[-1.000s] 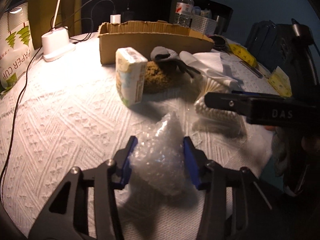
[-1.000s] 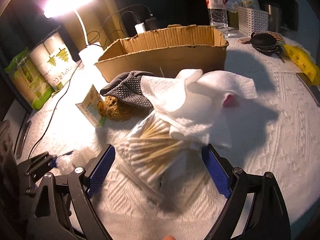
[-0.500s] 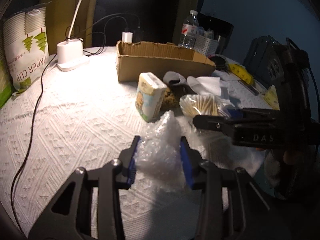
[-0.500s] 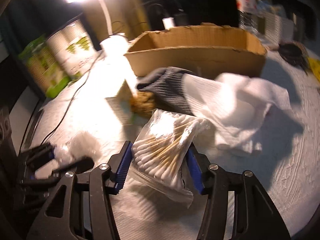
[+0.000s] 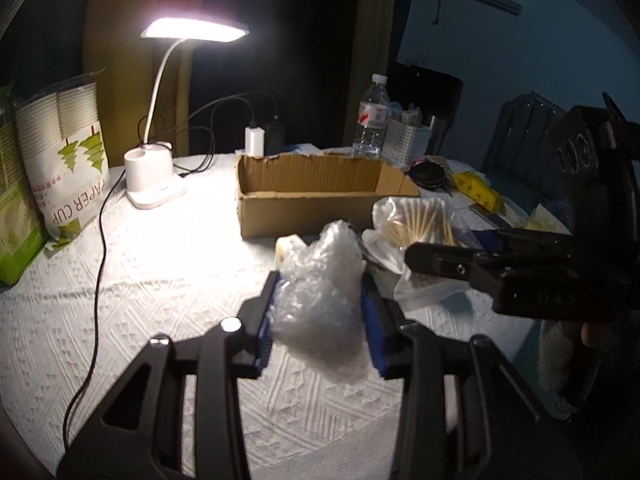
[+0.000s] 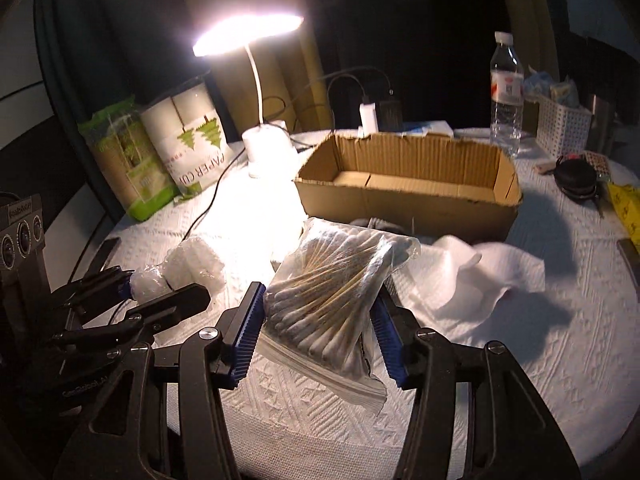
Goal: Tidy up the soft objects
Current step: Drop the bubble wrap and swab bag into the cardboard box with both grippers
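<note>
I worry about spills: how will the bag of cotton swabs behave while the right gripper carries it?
The bag of cotton swabs probably sags: its loose plastic bottom hangs below the right gripper. It looks light, thin sticks only. The slick film might slip, though the jaws press it from both sides.

A dim room lit by one desk lamp (image 5: 195, 31), its head blown out to white glare at eleven o'clock in both views; the white desk cloth (image 5: 132, 264) beneath it washes out, fading to grey toward five o'clock; the cardboard box (image 6: 408, 184) casts a dark shadow toward three o'clock; fisheye bending curves the edges, corners black; slight motion blur softens detail.
</note>
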A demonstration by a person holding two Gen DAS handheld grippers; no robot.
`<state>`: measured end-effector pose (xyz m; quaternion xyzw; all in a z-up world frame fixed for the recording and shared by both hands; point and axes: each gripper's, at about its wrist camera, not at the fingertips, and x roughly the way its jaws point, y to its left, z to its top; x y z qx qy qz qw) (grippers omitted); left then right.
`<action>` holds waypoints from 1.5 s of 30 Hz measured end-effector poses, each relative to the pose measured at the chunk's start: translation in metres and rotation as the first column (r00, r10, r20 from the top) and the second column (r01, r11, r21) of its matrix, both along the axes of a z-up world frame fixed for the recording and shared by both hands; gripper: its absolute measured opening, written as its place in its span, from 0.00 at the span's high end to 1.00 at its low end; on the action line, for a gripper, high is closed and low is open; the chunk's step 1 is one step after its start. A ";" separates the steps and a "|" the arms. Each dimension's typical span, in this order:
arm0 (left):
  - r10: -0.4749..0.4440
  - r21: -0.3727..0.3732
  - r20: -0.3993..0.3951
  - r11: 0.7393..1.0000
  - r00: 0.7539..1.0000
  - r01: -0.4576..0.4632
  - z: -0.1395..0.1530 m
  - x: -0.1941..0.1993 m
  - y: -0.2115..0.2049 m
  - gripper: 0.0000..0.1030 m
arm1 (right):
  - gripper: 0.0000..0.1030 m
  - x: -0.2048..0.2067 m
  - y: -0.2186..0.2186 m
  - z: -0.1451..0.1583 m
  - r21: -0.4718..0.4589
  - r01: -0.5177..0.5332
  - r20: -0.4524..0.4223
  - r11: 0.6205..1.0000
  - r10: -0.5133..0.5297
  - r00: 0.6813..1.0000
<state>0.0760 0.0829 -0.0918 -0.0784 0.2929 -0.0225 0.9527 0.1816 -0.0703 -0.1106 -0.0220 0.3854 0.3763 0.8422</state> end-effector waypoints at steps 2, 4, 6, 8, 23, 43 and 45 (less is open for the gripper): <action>-0.002 0.015 0.018 1.000 1.000 0.001 0.009 0.005 -0.002 0.62 | 0.46 0.003 -0.005 0.008 0.020 0.004 0.013 1.000 -0.004 1.000; -0.001 0.031 0.032 1.000 0.999 0.000 0.016 0.010 -0.005 0.62 | 0.46 0.007 -0.010 0.014 0.032 0.010 0.026 0.999 -0.010 1.000; 0.021 0.084 0.054 0.996 0.998 -0.025 0.023 0.016 -0.010 0.62 | 0.46 0.011 -0.013 0.019 0.039 0.013 0.038 0.999 -0.015 0.999; 0.028 0.137 0.079 0.990 0.996 -0.039 0.029 0.021 -0.015 0.62 | 0.46 0.016 -0.016 0.025 0.047 0.017 0.055 0.999 -0.020 0.998; 0.026 0.172 0.102 0.984 0.994 -0.044 0.049 0.092 -0.031 0.62 | 0.46 0.069 -0.046 0.029 0.039 0.074 0.103 0.996 -0.078 0.992; 0.022 0.094 0.105 0.995 0.994 -0.032 0.039 0.181 -0.030 0.62 | 0.46 0.151 -0.055 0.012 0.080 0.085 0.050 0.993 -0.090 0.995; 0.018 0.077 0.091 0.997 0.996 -0.026 0.034 0.191 -0.029 0.62 | 0.46 0.156 -0.054 0.009 0.076 0.085 0.046 0.994 -0.088 0.995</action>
